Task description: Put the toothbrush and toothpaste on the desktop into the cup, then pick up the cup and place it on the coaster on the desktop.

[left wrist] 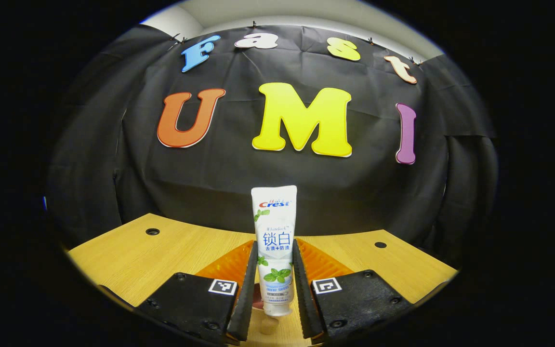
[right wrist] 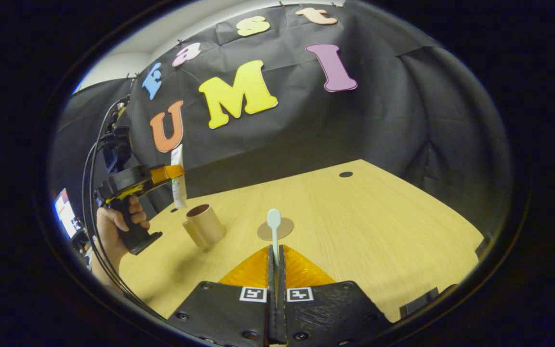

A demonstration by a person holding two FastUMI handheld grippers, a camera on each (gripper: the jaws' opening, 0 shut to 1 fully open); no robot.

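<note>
Toothpaste (left wrist: 274, 241) stands upright between the fingers of your left tool (left wrist: 274, 289), cap end down, both fingers pressed flat against its sides, lifted off the worktop (left wrist: 128, 260). From the right gripper view you can see that tube (right wrist: 178, 185) held above and just behind the cup (right wrist: 205, 224), which I'd judge is why you're carrying it cap-down: it looks lined up to drop straight into the open mouth. Cup is standing on the worktop with its handle toward your side, mouth looking clear from this angle, though the inside is partly hidden.

Toothbrush (right wrist: 274, 231) is clamped in your right tool (right wrist: 276, 260), fingers squeezed together on the handle, head pointing away from you. Its head sits in line with the round coaster (right wrist: 275, 228), which lies flat on the worktop just to the right of the cup, with nothing resting on it. Whether the brush hovers over the coaster or short of it, I can't tell.

So both items are in the air, cup off the coaster.
</note>
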